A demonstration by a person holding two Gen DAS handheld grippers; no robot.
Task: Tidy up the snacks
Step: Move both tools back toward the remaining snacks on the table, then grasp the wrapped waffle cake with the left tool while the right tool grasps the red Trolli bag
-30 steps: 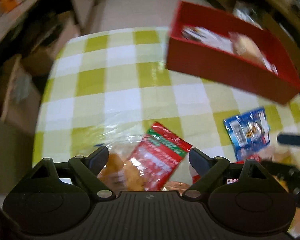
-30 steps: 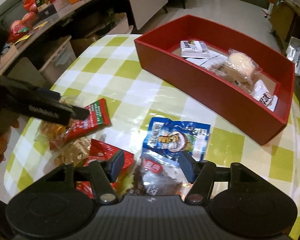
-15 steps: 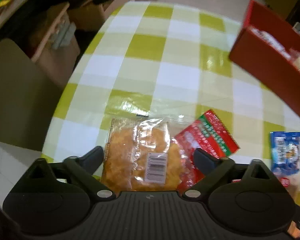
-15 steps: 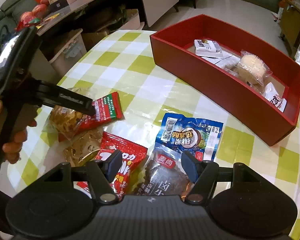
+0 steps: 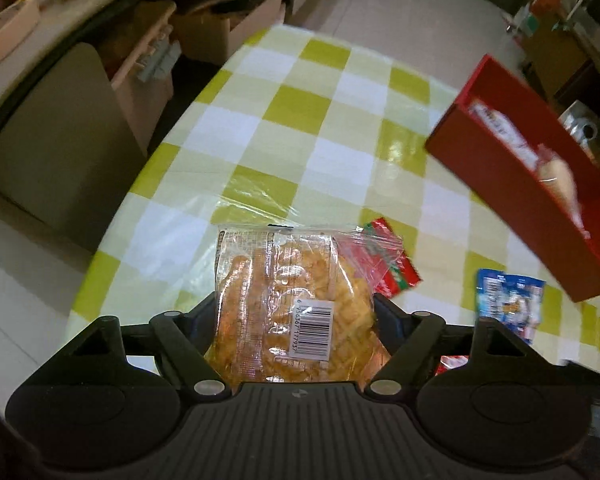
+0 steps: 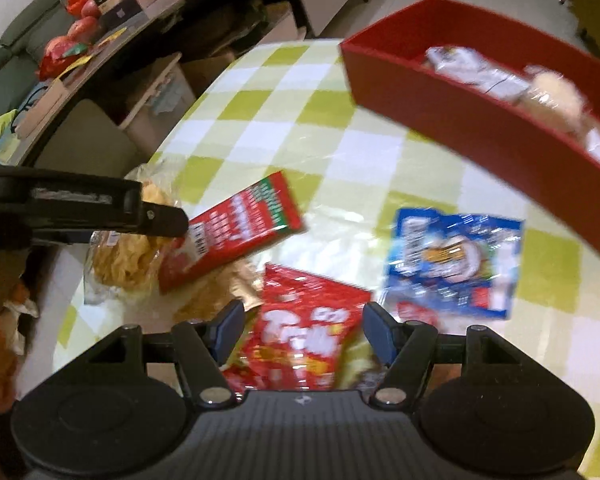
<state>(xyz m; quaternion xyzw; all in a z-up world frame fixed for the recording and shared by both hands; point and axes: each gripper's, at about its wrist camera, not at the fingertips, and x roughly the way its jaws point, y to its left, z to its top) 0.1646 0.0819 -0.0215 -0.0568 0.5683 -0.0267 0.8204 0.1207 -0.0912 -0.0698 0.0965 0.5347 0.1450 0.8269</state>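
Chips bag (image 5: pixel 288 300) clamped between left tongs (image 5: pixel 294 312) | right tongs (image 6: pixel 302 326) agape, empty, above red packet (image 6: pixel 304 332)

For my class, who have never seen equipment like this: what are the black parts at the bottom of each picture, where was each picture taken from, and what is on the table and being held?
No robot here: a person holds a two-finger gripper in each hand, each with a camera looking forward along its fingers.

Left camera's picture: the left gripper is closed on a clear bag of orange crackers.

Right camera's picture: the right gripper is open, above a red snack bag. Seen from the side, the left gripper is at the left.

On the checked tablecloth also lie a red-and-green packet and a blue packet. The red box already holds several wrapped snacks.
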